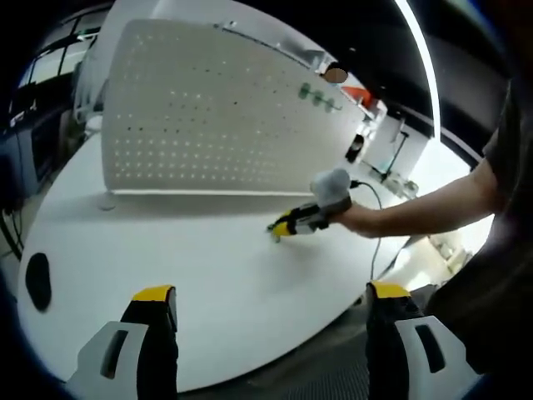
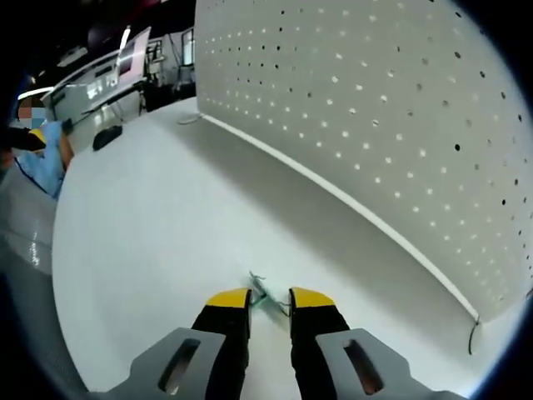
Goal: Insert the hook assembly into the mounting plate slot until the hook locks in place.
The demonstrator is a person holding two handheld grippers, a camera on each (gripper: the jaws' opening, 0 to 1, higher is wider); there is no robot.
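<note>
We judge the task barely begun: the hook assembly (image 2: 260,292) is a small greenish wire piece lying on the white table (image 2: 141,250) in front of the pegboard (image 2: 400,108), well short of it, and nothing we can see has been seated in any slot. The right gripper (image 2: 270,302) is down at the table with its yellow-tipped jaws nearly together on either side of the hook; in the right gripper view the piece sits between the tips, but it is too small for us to say whether it is actually clamped or only bracketed. In the left gripper view that same gripper (image 1: 283,227) shows low on the table before the pegboard. The left gripper (image 1: 271,296) hangs back from the pegboard, over the table's near edge, jaws wide apart and holding nothing. Left to do: lift, carry to the pegboard, insert, lock. A dark oval object (image 1: 37,279) lies on the table off to the pegboard's side; desks and a strip light (image 1: 420,58) stand beyond the pegboard.
</note>
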